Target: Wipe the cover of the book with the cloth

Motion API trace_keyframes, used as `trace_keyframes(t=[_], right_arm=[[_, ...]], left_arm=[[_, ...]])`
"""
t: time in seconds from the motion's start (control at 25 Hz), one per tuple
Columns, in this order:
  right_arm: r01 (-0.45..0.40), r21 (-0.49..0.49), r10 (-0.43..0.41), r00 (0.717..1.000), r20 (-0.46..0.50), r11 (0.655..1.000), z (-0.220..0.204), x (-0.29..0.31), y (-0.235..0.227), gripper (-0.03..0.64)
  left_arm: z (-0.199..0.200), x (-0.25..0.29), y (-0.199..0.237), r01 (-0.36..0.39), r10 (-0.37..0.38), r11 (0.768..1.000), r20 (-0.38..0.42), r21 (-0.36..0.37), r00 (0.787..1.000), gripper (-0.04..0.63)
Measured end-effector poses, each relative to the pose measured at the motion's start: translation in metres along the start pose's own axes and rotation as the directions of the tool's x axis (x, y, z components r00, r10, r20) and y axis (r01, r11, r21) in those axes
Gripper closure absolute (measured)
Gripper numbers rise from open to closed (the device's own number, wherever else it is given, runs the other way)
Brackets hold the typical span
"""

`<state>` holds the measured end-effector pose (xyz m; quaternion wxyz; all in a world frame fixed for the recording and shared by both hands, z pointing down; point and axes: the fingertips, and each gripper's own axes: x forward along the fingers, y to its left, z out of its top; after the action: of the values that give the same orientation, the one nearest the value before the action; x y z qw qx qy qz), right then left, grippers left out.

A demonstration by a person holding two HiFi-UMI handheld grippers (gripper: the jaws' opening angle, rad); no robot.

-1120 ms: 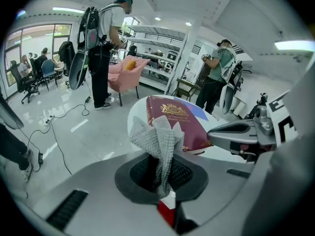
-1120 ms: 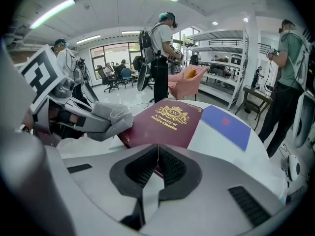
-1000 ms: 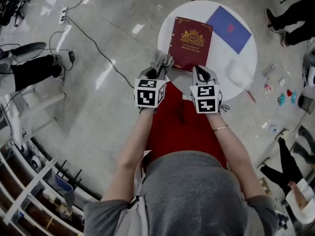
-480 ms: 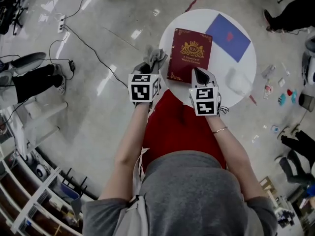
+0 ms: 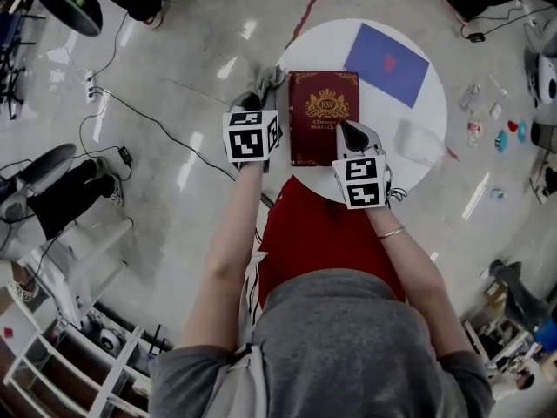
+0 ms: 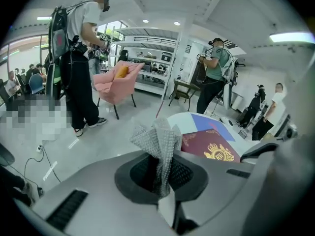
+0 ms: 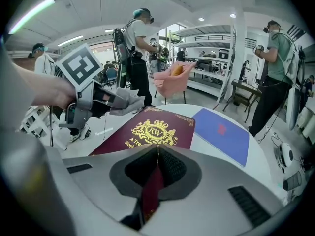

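One cloth (image 5: 265,81), farther along book's (image 5: 324,116) side.

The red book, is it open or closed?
Closed: the red book lies flat on the round table, crest cover up, its near edge clamped in the right hand-held gripper.

The book's (image 5: 322,103) cover lay bare to me from centre to 12 o'clock. My right gripper (image 5: 348,131), fingers clamped on its edge, blocked 5 o'clock. On the counter (image 5: 383,110), a blue folder (image 5: 386,63) filled 2 o'clock and a white bundle (image 5: 421,143) 3 o'clock. At 9 o'clock, by the rim, hung my left gripper (image 5: 261,98) with its cloth (image 5: 266,80).
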<state>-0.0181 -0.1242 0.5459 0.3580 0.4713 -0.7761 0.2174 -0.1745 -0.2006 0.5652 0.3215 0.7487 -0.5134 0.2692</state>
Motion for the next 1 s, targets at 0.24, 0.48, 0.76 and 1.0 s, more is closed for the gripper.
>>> trace_keyframes(t=[0.24,0.48,0.76,1.0], right_arm=[[0.016,0.007,-0.016,1.0,-0.011,1.0,0.006,0.008,-0.004,0.588],[0.0,-0.042,-0.002,0.999,-0.049,0.999,0.004,0.013,0.005,0.588],[-0.043,-0.074,0.038,0.997,-0.064,0.996,0.007,0.023,0.02,0.588],[-0.106,-0.151,0.097,0.993,-0.063,0.983,0.004,0.021,0.044,0.588]], left_arm=[[0.018,0.03,-0.009,0.041,-0.041,0.998,-0.013,0.054,0.999,0.571],[0.007,0.03,-0.024,0.08,-0.077,0.993,-0.037,0.087,0.996,0.571],[-0.018,0.01,-0.032,0.119,-0.116,0.991,-0.049,0.055,0.992,0.571],[-0.049,-0.011,-0.043,0.115,-0.114,0.993,-0.056,0.011,0.992,0.571]])
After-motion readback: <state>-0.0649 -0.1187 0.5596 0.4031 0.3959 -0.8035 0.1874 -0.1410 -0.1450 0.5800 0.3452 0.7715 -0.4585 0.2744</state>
